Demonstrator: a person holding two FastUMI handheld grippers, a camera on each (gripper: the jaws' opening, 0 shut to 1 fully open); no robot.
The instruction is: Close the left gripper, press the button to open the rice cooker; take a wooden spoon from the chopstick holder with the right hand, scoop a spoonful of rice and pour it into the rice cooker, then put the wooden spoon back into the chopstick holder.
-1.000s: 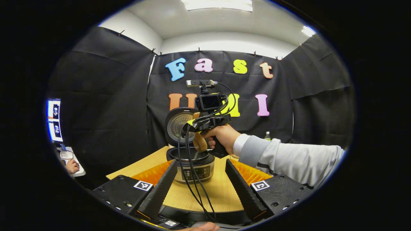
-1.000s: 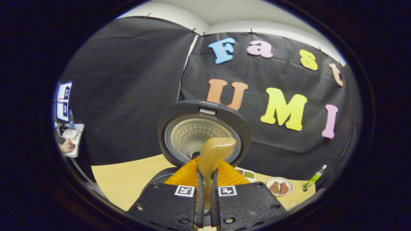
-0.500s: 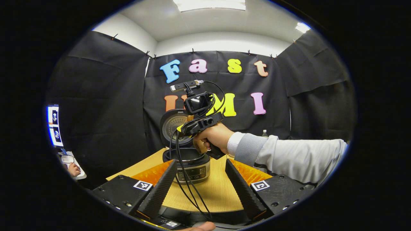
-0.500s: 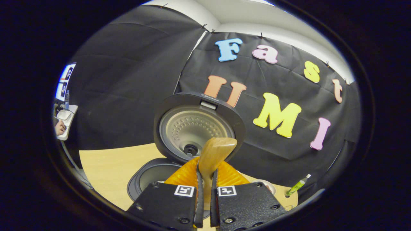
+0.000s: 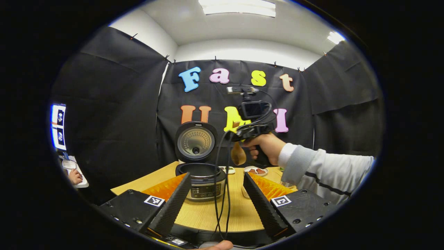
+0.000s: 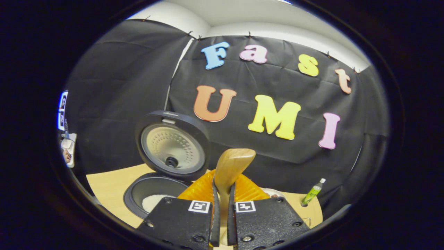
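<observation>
Right gripper view: the right hand-held gripper (image 6: 222, 211) is clenched on the wooden spoon (image 6: 229, 166), both fingers pressing on its handle. The spoon's bowl sticks up past the fingertips in the air. The rice cooker (image 6: 163, 173) sits down and to the left of it, with its lid (image 6: 171, 144) standing open and upright. White rice (image 6: 154, 201) lies in the bottom of the pot. A small green bottle (image 6: 313, 191) stands on the wooden surface (image 6: 104, 191) at the far right.

From the left gripper view, the left hand-held gripper (image 5: 216, 198) is released, its two fingers spread wide apart with nothing between them. It hangs near the front of the surface (image 5: 208, 215). The rice cooker (image 5: 203, 178) stands past it, lid up. A hand (image 5: 265, 147) in a pale sleeve (image 5: 322, 173) holds the right hand-held gripper (image 5: 239, 144) in the air to the right of the cooker, with the spoon (image 5: 238, 155) hanging down from it. Black cables (image 5: 222, 180) droop from that gripper. Small dishes (image 5: 255, 170) sit farther back on the surface.
</observation>
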